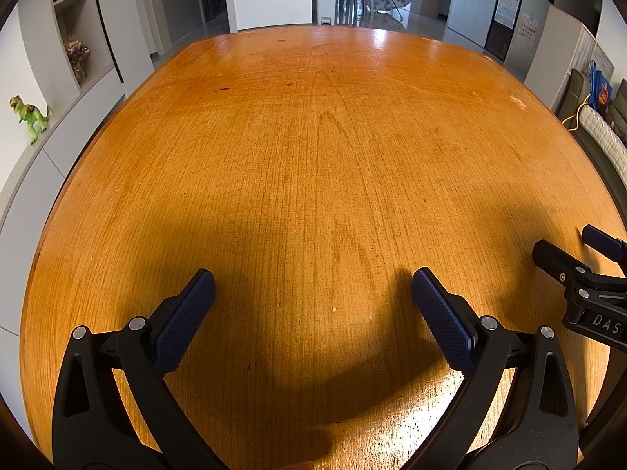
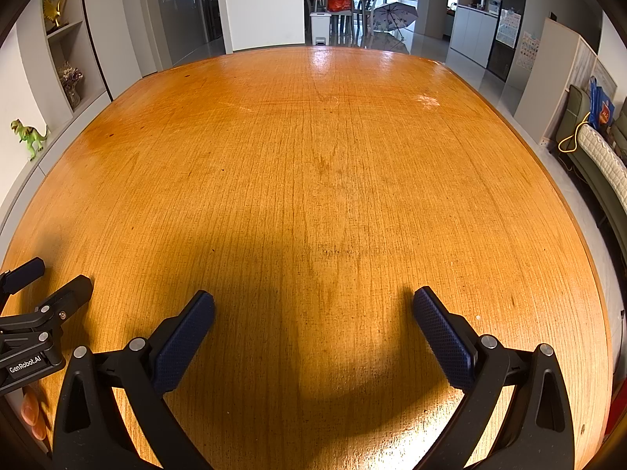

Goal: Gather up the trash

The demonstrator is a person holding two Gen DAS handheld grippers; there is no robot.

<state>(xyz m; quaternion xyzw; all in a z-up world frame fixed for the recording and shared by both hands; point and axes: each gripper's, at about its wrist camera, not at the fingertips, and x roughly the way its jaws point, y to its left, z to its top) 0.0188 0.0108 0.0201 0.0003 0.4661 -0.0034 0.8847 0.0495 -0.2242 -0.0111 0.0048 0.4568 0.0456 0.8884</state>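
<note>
Trash: none could be made out on the tabletop [image 1: 313, 137] in either wrist view.
Left claw [image 1: 313, 286]: released, fingers spread wide over bare wood, nothing between them.
Right claw [image 2: 313, 305]: released likewise, just beside the left one.
Surroundings: green toy dinosaur [image 1: 29, 115] on a side ledge; umbrella [image 2: 394, 15] on the floor beyond.

Each gripper has black plastic arms with triangular cut-outs, silver round rivets and dark blue, dimpled finger pads [image 1: 184, 323]. At the left wrist view's right edge, the right gripper [image 1: 576, 252] bears white letters "DAS"; the left gripper [image 2: 51, 276], lower left of the right wrist view, reads "GenRobot.AI".
</note>
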